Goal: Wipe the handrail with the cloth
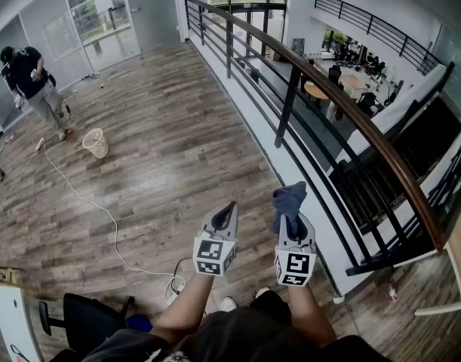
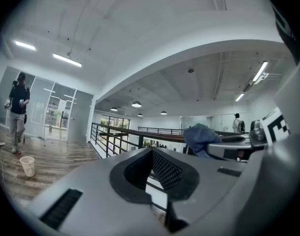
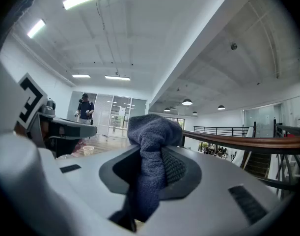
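The cloth (image 1: 288, 199) is in hand, but by the look of things no wiping is under way. The right hand-held gripper (image 1: 292, 222) has its jaws closed on the blue-grey cloth: in the right gripper view the fabric is bunched above the jaws and a tail hangs down through them. The left hand-held gripper (image 1: 228, 211) has its jaws drawn together with nothing between them, and it hangs just beside the right one, in front of the person's body. The handrail (image 1: 366, 130), a brown wooden rail on dark metal bars, curves along the edge of the floor to the person's right. It runs from the far windows to a point near the person's right side. The cloth is raised over the wooden floor, apart from the rail and touching no part of it. I judge that picking up the cloth is done and the whole wipe is left: the right hand-held gripper has to carry the cloth over to the rail, press it onto the top and run it along the length. Whether any stretch of the rail is already clean cannot be told.
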Demonstrator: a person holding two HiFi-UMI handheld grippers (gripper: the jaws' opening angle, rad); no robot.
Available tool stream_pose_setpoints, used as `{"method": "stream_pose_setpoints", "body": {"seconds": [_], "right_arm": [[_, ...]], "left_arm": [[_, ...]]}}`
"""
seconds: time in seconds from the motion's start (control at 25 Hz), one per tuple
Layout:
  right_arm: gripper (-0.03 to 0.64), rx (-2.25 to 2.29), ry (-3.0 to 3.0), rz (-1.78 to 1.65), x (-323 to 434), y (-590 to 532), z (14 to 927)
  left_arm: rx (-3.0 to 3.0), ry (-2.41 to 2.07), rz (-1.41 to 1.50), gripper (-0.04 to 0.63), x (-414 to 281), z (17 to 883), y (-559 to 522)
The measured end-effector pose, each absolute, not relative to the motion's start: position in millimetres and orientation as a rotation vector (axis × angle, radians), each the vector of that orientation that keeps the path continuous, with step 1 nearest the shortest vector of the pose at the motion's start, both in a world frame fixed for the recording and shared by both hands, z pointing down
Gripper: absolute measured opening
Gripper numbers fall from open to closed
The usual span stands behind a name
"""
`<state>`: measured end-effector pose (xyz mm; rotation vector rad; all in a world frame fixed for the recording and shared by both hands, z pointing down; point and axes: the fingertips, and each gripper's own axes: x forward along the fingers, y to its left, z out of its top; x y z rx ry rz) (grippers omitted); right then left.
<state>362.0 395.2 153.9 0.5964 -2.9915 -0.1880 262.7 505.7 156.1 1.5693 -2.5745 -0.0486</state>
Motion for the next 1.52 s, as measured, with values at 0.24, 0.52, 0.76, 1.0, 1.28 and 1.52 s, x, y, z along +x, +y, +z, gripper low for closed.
{"method": "stream_pose_setpoints", "body": {"seconds": [0.24, 0.52, 0.76, 1.0, 1.28, 1.52], "right_arm": [[0.095, 0.583, -2.983, -0.166, 291, 350, 162], [0.095, 0.547, -2.998, -0.155, 214, 266, 155], [0.095, 0.562, -3.009, -0.119, 152, 182, 142], [0.095, 0.597, -3.004, -0.096, 84, 128, 146], [0.095, 0.705, -2.961, -0.104, 6, 68, 158], [0.095, 0.868, -2.898, -0.102, -62, 28, 155]], "left_arm": [[1.576, -2.593, -0.067, -0.002, 192, 155, 455], [1.560, -2.587, -0.034, -0.002, 120, 147, 361], [1.555, -2.612, -0.020, -0.002, 59, 135, 285], [1.589, -2.578, -0.024, -0.002, -12, 141, 223], [1.681, -2.516, -0.035, -0.002, -103, 149, 153], [1.821, -2.417, -0.030, -0.002, -181, 148, 101]]}}
